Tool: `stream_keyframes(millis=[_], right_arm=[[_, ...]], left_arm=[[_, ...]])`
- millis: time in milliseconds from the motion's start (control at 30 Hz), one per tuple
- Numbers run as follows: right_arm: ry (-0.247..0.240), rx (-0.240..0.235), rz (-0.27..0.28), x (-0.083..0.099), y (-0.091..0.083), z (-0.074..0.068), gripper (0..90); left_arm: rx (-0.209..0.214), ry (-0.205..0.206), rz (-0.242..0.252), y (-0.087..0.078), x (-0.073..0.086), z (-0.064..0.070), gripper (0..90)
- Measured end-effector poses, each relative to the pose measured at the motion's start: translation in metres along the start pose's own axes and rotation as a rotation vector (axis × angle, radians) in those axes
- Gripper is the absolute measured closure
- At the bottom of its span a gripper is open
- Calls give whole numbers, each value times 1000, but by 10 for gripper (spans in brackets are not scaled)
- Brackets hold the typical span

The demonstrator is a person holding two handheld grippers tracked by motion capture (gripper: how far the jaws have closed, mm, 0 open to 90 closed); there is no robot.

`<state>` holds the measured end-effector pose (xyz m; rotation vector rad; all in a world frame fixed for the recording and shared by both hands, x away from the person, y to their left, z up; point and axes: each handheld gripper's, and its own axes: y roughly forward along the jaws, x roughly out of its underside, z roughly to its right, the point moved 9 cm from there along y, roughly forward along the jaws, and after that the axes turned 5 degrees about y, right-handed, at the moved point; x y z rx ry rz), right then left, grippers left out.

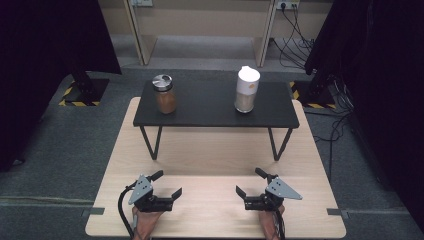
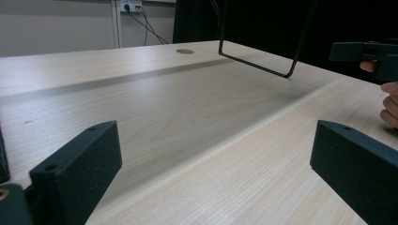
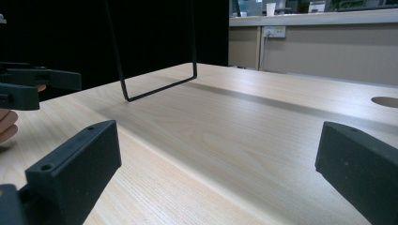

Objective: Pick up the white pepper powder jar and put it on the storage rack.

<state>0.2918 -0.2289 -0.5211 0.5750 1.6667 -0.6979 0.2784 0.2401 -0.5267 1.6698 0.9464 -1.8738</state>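
Note:
A glass jar [image 1: 165, 95] with a silver lid and brown contents stands at the left of a black raised shelf [image 1: 210, 107]. A white-capped container [image 1: 247, 90] stands at the shelf's right. Near the table's front edge my left gripper [image 1: 167, 184] [image 2: 216, 159] is open, its jaws wide apart over bare wood. My right gripper [image 1: 250, 181] [image 3: 216, 159] is open too, with nothing between its jaws. The two point toward each other, a short gap between them. Both are well in front of the shelf and below it.
The shelf stands on thin black wire legs [image 2: 256, 61] [image 3: 155, 79] on the light wooden table [image 1: 215, 150]. A round cable hole [image 3: 385, 101] sits in the tabletop. Dark curtains hang on both sides, and cables [image 1: 295, 45] trail on the floor at the back right.

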Motion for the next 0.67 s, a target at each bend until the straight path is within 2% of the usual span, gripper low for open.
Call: stream_keyframes(millis=[667], right_arm=[[3, 4, -7, 0, 1, 1, 6]], left_arm=[[2, 0, -1, 0, 0, 0, 16]])
